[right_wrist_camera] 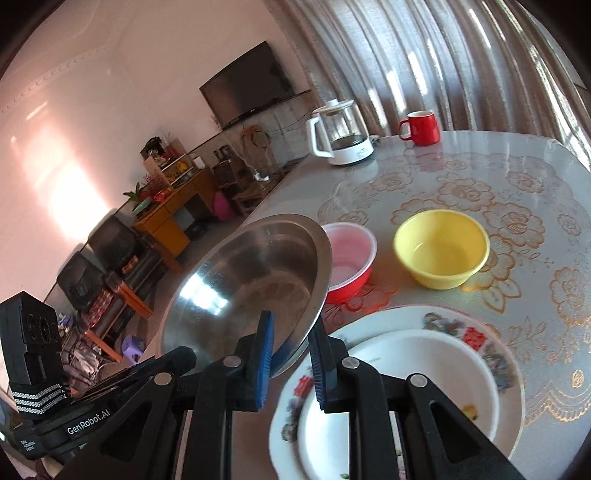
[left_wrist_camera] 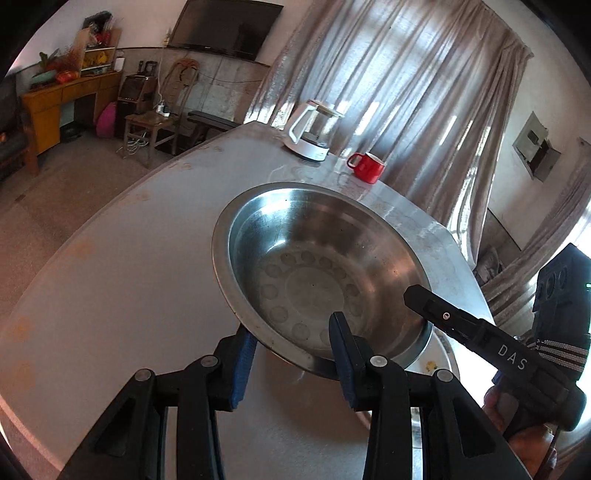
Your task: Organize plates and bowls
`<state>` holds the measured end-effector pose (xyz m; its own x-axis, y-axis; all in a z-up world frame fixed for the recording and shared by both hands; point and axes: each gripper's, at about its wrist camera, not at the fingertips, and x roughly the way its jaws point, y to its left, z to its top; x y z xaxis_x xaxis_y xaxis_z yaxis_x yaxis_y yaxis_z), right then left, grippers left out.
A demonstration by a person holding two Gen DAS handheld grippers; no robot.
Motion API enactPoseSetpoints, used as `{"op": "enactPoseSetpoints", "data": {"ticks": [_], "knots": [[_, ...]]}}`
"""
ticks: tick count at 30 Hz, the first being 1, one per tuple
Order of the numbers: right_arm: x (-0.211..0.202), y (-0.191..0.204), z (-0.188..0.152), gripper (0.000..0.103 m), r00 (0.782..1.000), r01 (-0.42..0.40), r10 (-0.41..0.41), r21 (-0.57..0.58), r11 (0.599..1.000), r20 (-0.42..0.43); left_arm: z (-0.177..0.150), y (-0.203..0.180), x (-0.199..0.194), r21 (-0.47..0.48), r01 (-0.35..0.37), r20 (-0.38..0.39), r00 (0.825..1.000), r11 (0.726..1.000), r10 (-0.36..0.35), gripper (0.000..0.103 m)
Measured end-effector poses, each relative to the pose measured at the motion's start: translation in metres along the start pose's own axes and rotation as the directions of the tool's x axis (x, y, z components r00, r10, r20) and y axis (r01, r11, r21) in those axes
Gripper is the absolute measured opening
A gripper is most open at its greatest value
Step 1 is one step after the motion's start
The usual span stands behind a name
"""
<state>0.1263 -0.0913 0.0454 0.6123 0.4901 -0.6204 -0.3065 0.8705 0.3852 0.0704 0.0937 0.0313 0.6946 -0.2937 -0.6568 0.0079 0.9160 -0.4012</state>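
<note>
**Steel bowl held at both rims above the bench**

Left wrist view: A living room with a wall-mounted television point(left_wrist_camera: 225, 27), a wooden sideboard point(left_wrist_camera: 66, 99) and pale curtains point(left_wrist_camera: 402, 81) lies behind a grey bench point(left_wrist_camera: 122, 266). On its far end stand a glass kettle point(left_wrist_camera: 314, 131) and a red mug point(left_wrist_camera: 365, 167). The steel bowl point(left_wrist_camera: 317, 266) fills the middle, tilted, with a ring of round dimples in its base. The left gripper point(left_wrist_camera: 291, 350) has its jaws clenched on the bowl's near rim, one blue pad outside and one inside. The right gripper point(left_wrist_camera: 417, 295) reaches in from the right side to the bowl's opposite rim.

Right wrist view: The bench carries a lace-patterned cover point(right_wrist_camera: 517, 221). The right gripper's jaws are clenched on the steel bowl's rim, the bowl raised and tipped steeply on its left. Behind it a red bowl point(right_wrist_camera: 351, 266) sits on the bench, partly hidden; a yellow bowl point(right_wrist_camera: 441, 249) stands just beside it. Nearest, a white bowl point(right_wrist_camera: 399, 398) rests inside a flowered plate point(right_wrist_camera: 491, 350). The left gripper's body shows at the lower left.
</note>
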Motion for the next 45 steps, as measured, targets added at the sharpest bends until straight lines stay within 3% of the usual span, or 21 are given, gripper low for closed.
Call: {"op": "enactPoseSetpoints", "data": {"ticks": [14,21,26,31,37,45], "knots": [[0.053,0.035,-0.041,0.019,0.987,-0.027,0.018,-0.054,0.998,-0.161,-0.030,0.050,0.003,-0.068,-0.077,-0.066,0.995,0.995,0.073,0.039],[0.058,0.032,-0.051,0.020,0.982,-0.006,-0.005,-0.059,0.998,-0.186,-0.035,0.055,0.003,-0.018,-0.073,-0.058,0.996,0.997,0.072,0.041],[0.059,0.032,-0.052,0.027,0.982,-0.018,0.002,-0.082,0.997,-0.190,-0.033,0.064,-0.006,-0.023,-0.071,-0.034,0.997,0.997,0.070,0.047],[0.055,0.027,-0.051,0.031,0.980,-0.056,0.041,-0.076,0.996,-0.195,-0.031,0.071,-0.017,-0.003,-0.118,0.001,0.993,0.993,0.118,0.053],[0.039,0.016,-0.044,0.035,0.986,-0.072,0.062,-0.060,0.996,-0.154,-0.016,0.082,-0.028,-0.018,-0.151,0.039,0.988,0.988,0.151,0.053],[0.029,-0.015,-0.016,0.035,0.995,-0.039,0.041,0.024,0.999,-0.086,0.017,0.051,-0.016,0.061,-0.145,0.050,0.989,0.987,0.142,0.053]]}}
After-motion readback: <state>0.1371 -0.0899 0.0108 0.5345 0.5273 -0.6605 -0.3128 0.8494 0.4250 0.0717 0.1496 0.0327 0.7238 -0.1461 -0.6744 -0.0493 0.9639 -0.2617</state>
